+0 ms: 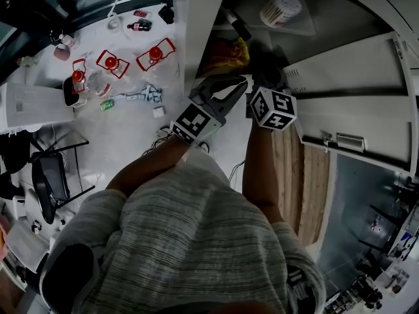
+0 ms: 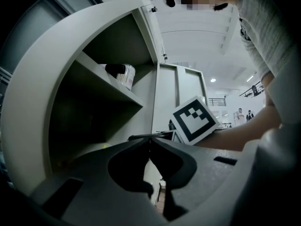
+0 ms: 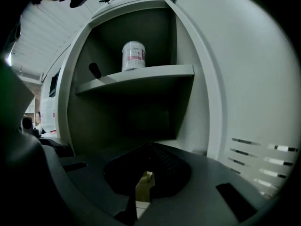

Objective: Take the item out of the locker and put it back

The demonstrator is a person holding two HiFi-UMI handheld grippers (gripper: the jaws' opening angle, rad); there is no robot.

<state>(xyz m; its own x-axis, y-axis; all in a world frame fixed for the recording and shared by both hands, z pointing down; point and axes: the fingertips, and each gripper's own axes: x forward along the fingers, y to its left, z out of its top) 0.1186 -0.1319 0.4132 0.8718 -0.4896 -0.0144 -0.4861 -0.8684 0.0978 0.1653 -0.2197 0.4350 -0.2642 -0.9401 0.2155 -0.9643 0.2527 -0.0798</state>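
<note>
The grey locker (image 1: 196,18) stands open in front of me. A white canister with a pink label (image 3: 133,55) stands upright on its upper shelf (image 3: 141,74), and a small black object (image 3: 95,70) lies to its left. In the head view the canister (image 1: 281,6) shows from above, and something yellow-orange (image 1: 230,51) lies in the compartment below. My left gripper (image 2: 149,138) is shut and empty, level at the locker's mouth. My right gripper (image 3: 150,146) is shut with nothing in it, in front of the dark lower compartment, well below the canister. Its marker cube (image 1: 273,108) sits right of the left gripper (image 1: 239,82).
The locker door (image 1: 353,90) stands swung open on the right. A white table (image 1: 124,110) to the left carries red-capped items in clear bags (image 1: 111,63) and small bottles. A black chair (image 1: 52,175) stands at the lower left. Wooden floor (image 1: 308,169) shows beneath the door.
</note>
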